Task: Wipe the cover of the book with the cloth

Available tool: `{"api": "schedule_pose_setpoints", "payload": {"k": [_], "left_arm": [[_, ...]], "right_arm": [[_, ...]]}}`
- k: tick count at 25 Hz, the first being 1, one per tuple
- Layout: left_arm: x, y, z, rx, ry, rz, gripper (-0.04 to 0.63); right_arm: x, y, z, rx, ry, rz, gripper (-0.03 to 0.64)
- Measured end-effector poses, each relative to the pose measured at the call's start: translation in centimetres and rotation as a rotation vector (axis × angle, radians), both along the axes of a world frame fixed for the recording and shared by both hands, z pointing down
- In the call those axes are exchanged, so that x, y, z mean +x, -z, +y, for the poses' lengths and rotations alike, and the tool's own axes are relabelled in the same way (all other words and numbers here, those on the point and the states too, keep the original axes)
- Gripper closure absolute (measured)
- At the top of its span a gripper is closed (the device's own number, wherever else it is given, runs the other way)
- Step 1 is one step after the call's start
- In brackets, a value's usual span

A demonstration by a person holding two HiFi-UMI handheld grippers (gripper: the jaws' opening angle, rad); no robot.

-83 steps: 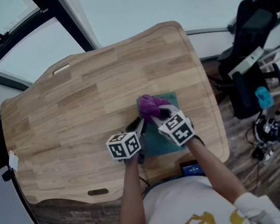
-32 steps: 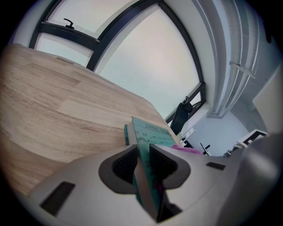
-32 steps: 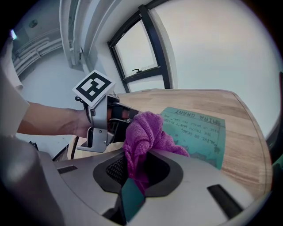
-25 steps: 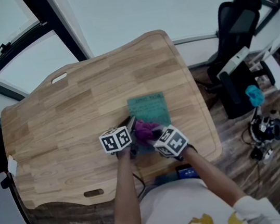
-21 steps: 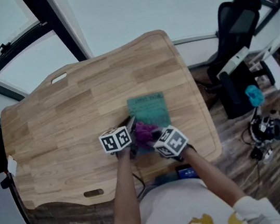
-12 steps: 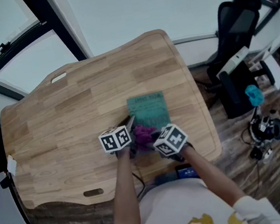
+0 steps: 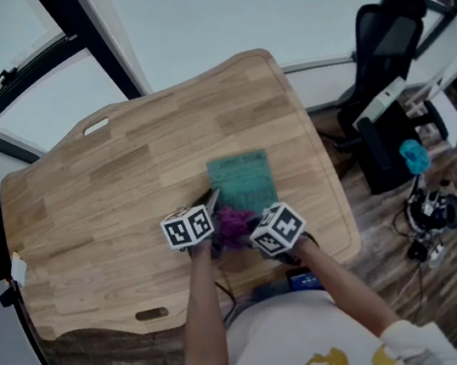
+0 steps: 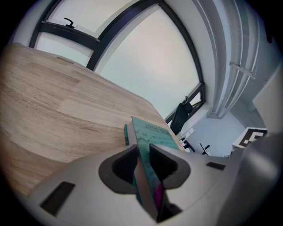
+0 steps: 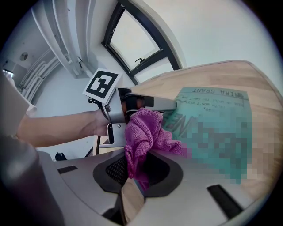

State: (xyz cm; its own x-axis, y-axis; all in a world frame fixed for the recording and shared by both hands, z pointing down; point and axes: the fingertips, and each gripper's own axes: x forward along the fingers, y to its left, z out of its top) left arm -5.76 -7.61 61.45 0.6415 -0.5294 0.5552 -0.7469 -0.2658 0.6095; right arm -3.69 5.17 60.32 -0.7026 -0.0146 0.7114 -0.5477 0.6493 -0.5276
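Observation:
A teal book (image 7: 243, 182) lies flat on the wooden table (image 7: 110, 196), its cover (image 9: 216, 132) facing up. My left gripper (image 7: 215, 214) is shut on the book's near left edge (image 8: 143, 150), which runs between its jaws. My right gripper (image 7: 244, 228) is shut on a purple cloth (image 7: 233, 220). The cloth (image 9: 143, 134) bunches out of the jaws and rests on the near left part of the cover, close to the left gripper's fingers (image 9: 150, 103).
The table's near edge (image 7: 310, 266) runs just behind both grippers. A black office chair (image 7: 381, 33) and small items on the floor (image 7: 435, 209) stand beyond the right table edge. A large window (image 8: 146, 57) lies past the far edge.
The right gripper has rolled slightly and drawn the cloth a little toward the book's near edge. The left gripper and the book have stayed put.

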Motion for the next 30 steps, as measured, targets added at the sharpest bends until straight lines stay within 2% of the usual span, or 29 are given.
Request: {"api": "schedule_pose_setpoints", "payload": {"k": [13, 30], "left_arm": [[0.1, 0.1, 0.0, -0.001, -0.002, 0.006, 0.508], [0.0, 0.1, -0.1, -0.001, -0.005, 0.008, 0.508]], "right_arm": [[0.9, 0.1, 0.2, 0.057, 0.023, 0.023, 0.552], [4.4, -0.2, 0.2, 0.033, -0.063, 0.016, 0.554]]}}
